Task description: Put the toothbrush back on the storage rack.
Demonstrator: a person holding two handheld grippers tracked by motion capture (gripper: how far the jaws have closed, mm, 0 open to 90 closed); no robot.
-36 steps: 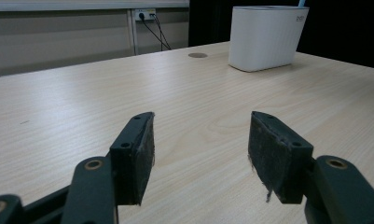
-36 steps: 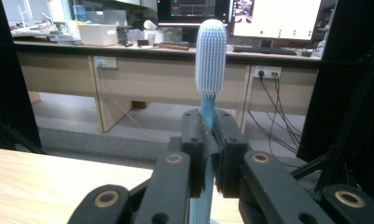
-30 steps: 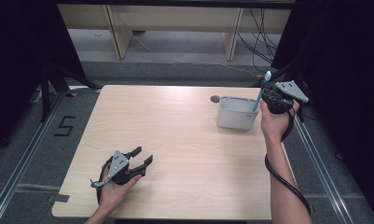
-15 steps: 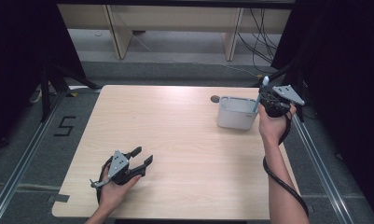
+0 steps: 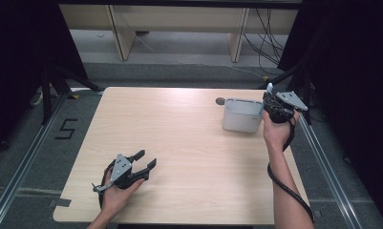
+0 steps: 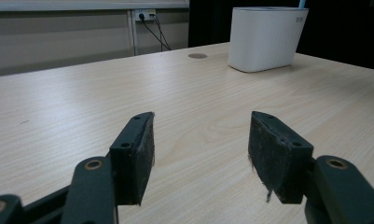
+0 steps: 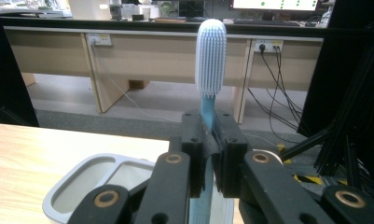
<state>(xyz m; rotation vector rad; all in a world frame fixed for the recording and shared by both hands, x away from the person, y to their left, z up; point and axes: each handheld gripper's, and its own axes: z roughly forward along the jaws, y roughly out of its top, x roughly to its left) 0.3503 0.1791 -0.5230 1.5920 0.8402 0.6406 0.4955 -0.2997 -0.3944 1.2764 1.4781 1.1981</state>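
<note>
Pale-wood table point(image 5: 189, 143) unchanged since the earlier frame, and the left gripper point(image 5: 142, 164) hasn't shifted. The right gripper point(image 5: 267, 101) sits a bit lower than a second ago, closer to the white ribbed plastic holder point(image 5: 240, 116).

Left gripper: jaws spread wide, nothing between the pads point(image 6: 142, 154), resting low on the table at the near left. The holder is well apart from it, far across the table.

Right gripper: clenched on the light-blue toothbrush with white silicone bristle head point(image 7: 210, 70), pads pinching the handle just below the head. Brush upright, head sticking above the jaws, handle running down toward the holder's open top just beneath and left of the jaws.

Lower end of the handle is hidden behind the jaws; can't tell whether it touches the holder. Holder's near rim point(image 7: 72, 186) is cut off at the bottom of the right gripper view. Small dark round spot point(image 5: 220, 100) just beyond the holder is hard to make out.
</note>
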